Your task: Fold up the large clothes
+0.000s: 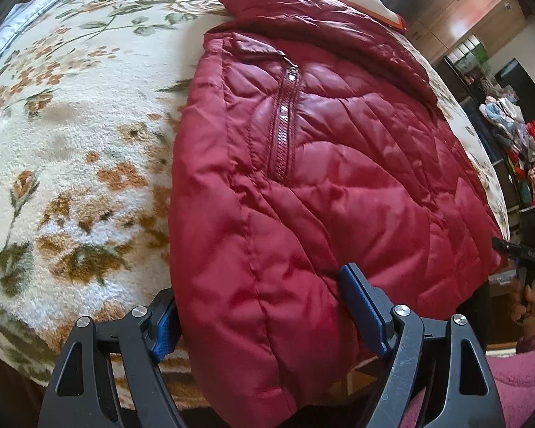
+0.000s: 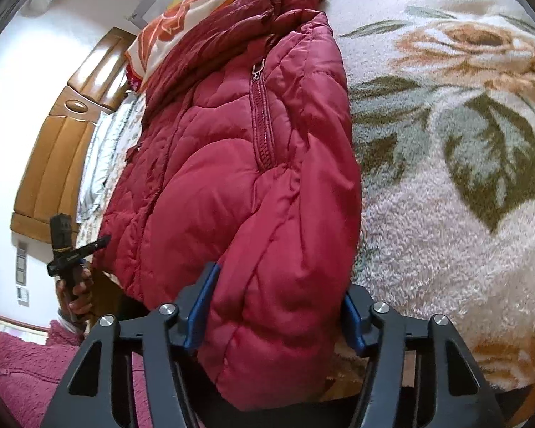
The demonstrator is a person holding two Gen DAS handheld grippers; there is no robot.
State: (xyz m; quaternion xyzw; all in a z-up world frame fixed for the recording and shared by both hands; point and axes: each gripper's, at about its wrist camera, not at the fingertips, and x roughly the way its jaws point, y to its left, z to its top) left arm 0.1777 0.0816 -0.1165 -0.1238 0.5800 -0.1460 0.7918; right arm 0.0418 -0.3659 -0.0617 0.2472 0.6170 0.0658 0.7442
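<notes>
A red quilted puffer jacket (image 1: 321,164) lies folded on a floral plush blanket (image 1: 71,135), a pocket zipper (image 1: 285,121) facing up. My left gripper (image 1: 260,306) is wide open, its blue-padded fingers (image 1: 363,303) straddling the jacket's near left corner. In the right wrist view the same jacket (image 2: 232,178) fills the middle. My right gripper (image 2: 278,310) is wide open around the jacket's near right corner. Each gripper shows in the other's view, at the far right (image 1: 524,249) and the far left (image 2: 71,249).
The blanket (image 2: 446,178) covers a bed. An orange-patterned pillow (image 2: 182,10) lies beyond the jacket's collar. A wooden headboard (image 2: 60,142) stands at left. A pile of clothes (image 1: 528,149) and wooden cabinets (image 1: 463,10) stand at the far right.
</notes>
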